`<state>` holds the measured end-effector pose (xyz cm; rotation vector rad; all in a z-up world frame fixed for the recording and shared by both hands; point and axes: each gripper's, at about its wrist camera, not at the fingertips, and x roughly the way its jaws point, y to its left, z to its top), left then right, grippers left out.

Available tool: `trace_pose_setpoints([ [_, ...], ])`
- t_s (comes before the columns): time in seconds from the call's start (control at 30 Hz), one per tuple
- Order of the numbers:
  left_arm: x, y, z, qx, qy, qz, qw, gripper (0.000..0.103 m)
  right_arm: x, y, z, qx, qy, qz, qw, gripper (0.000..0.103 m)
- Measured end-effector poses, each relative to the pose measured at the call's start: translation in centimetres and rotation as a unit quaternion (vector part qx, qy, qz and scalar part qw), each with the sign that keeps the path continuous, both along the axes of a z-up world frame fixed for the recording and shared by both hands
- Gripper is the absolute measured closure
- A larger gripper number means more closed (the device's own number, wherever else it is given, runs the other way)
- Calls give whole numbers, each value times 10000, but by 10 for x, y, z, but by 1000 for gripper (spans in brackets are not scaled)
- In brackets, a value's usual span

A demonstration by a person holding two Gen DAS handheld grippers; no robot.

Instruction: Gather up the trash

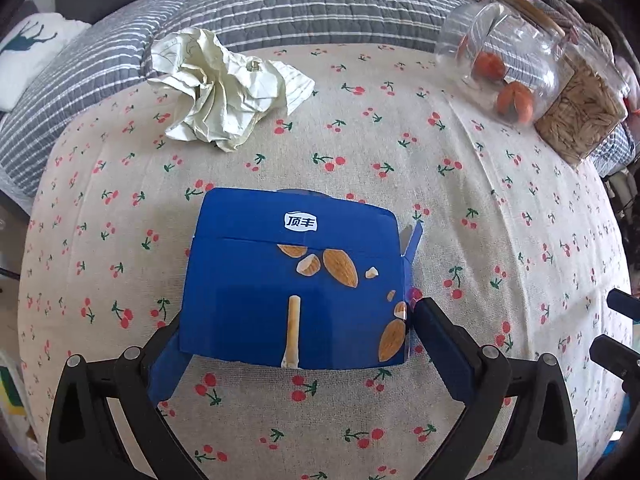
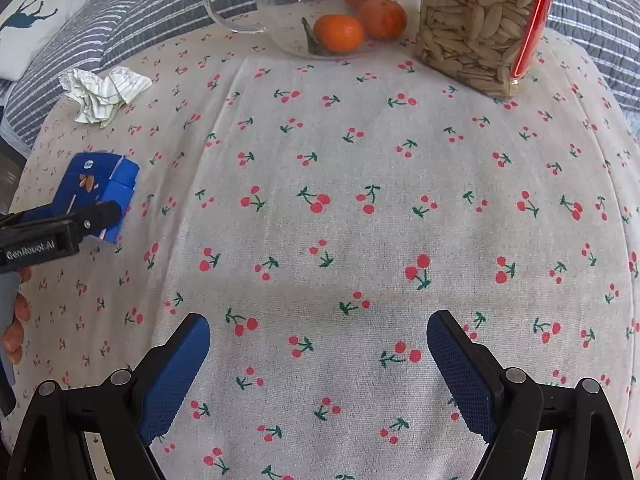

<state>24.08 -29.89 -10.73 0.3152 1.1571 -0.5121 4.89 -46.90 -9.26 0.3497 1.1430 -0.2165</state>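
Blue box (image 1: 294, 284) print, left-wrist only

The left tongs (image 1: 294, 328) straddle a blue cardboard snack box (image 1: 294, 280) printed with almonds, seemingly touching its sides, on the cherry-print cloth worktop (image 1: 480, 220). Crumpled pale paper (image 1: 220, 88) lies far left; a clear glass jar (image 1: 508, 64) holding oranges lies far right.

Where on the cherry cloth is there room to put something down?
The wide middle of the cherry tablecloth is bare, between the blue snack box and the seed jar. The far edge is crowded: crumpled paper, the glass jar of tangerines, the seed jar.
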Motion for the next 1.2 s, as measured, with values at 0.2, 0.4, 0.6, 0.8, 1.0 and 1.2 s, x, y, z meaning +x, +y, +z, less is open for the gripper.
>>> trace_pose_setpoints([
  [0.2, -2, 9, 6, -223, -63, -3, 9997, 11, 5, -2, -3, 69, 41, 30, 10000, 12],
  [0.4, -5, 24, 21, -374, -136, 97, 9992, 11, 7, -1, 0, 9, 48, 19, 10000, 12],
  [0.6, -5, 61, 55, -371, -389, 329, 9980, 11, 17, 9, 8, -44, -29, -28, 10000, 12],
  [0.8, 2, 124, 79, -264, -719, 706, 9946, 11, 52, 39, 12, 171, -71, 32, 9998, 12],
  [1.0, 10, 190, 87, -223, -774, 1209, 9894, 11, 114, 84, 27, -38, -273, 252, 9993, 12],
  [1.2, 11, 240, 95, -120, -982, 1447, 9845, 11, 184, 122, 31, -172, -431, 523, 9976, 12],
])
